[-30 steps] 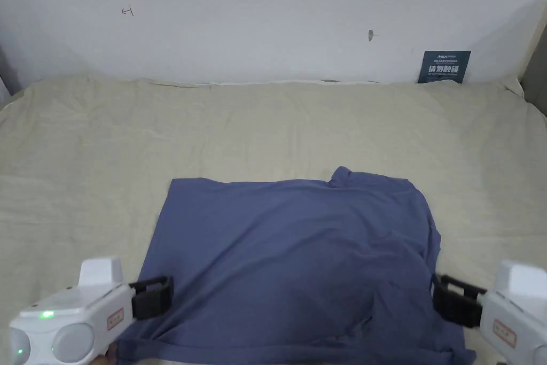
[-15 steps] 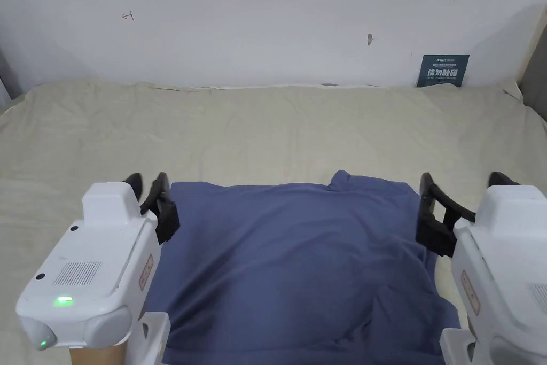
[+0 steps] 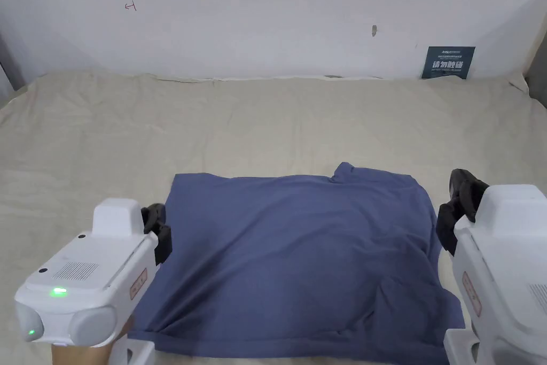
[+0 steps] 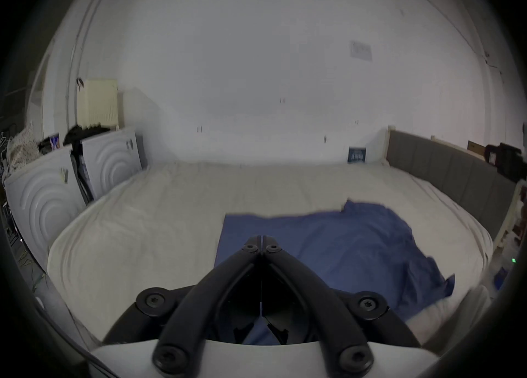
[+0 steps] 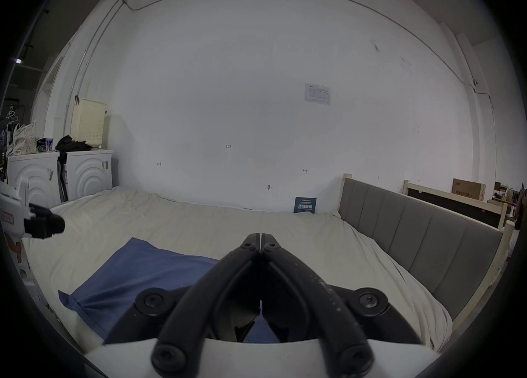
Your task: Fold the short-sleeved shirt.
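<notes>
A blue short-sleeved shirt lies folded into a rough rectangle on the beige bed sheet, with a small bump at its far edge. My left gripper hovers just off the shirt's left edge, jaws together and holding nothing. My right gripper hangs off the shirt's right edge, also shut and empty. In the left gripper view the closed left gripper points over the shirt. In the right gripper view the closed right gripper sits above the shirt, and the left gripper shows at far left.
The bed runs back to a white wall with a small dark blue sign leaning on it. A grey padded headboard borders the bed's right side. Two white appliances stand past the left side.
The grippers rose from the shirt's near corners to its far edge with jaws open half a second ago. Now both are shut and drawn back beside the shirt.
</notes>
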`<move>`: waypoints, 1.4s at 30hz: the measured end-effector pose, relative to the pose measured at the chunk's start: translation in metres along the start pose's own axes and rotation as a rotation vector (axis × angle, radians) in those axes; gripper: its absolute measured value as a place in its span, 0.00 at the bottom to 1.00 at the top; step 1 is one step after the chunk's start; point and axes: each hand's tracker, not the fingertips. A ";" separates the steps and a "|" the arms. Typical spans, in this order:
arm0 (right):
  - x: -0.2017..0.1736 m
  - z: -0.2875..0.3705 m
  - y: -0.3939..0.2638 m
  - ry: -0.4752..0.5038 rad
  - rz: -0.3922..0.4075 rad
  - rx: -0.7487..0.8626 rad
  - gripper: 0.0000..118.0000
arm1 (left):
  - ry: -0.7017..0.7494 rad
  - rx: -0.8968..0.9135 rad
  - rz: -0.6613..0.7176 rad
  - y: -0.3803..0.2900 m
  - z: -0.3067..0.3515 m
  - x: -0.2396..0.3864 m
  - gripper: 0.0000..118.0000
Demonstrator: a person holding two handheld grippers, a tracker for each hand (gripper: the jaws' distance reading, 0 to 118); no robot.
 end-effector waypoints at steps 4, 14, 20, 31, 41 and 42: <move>0.004 0.000 -0.006 -0.003 -0.001 -0.025 0.01 | 0.006 -0.203 0.053 -0.029 -0.016 -0.029 0.04; 0.008 -0.004 -0.017 0.001 -0.021 -0.110 0.01 | 0.122 -0.551 0.146 -0.110 -0.040 -0.052 0.94; 0.003 -0.002 -0.018 -0.003 -0.003 -0.137 0.01 | 0.097 -0.586 0.157 -0.138 -0.044 -0.063 0.37; 0.036 -0.007 -0.084 -0.052 -0.077 -0.448 0.22 | 0.045 -0.510 0.121 -0.111 -0.014 -0.028 0.02; 0.052 -0.026 -0.198 -0.072 -0.185 -0.832 0.82 | 0.040 -0.488 0.140 -0.109 -0.040 -0.064 0.02; 0.052 -0.027 -0.201 -0.054 -0.195 -0.838 0.74 | 0.040 -0.490 0.140 -0.108 -0.039 -0.060 0.02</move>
